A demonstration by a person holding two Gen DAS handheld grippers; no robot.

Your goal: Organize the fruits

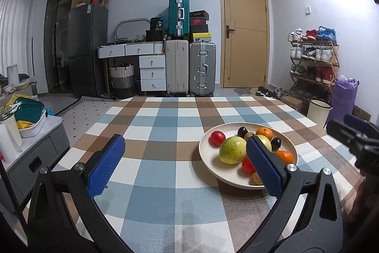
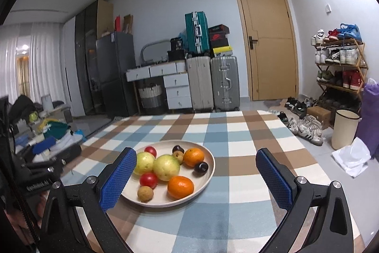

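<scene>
A cream plate sits on the checkered tablecloth and holds several fruits: two yellow-green guavas, two oranges, two red tomatoes, dark plums and small brown fruits. In the left wrist view a guava and a tomato show clearly. My left gripper is open, left of the plate, its right finger overlapping the plate's near side. My right gripper is open, with its left finger at the plate's left rim. Nothing is held.
The checkered tablecloth covers the table to its far edge. Beyond stand suitcases, a white drawer unit, a door and a shoe rack. A low side table with containers is left. A bin stands on the floor.
</scene>
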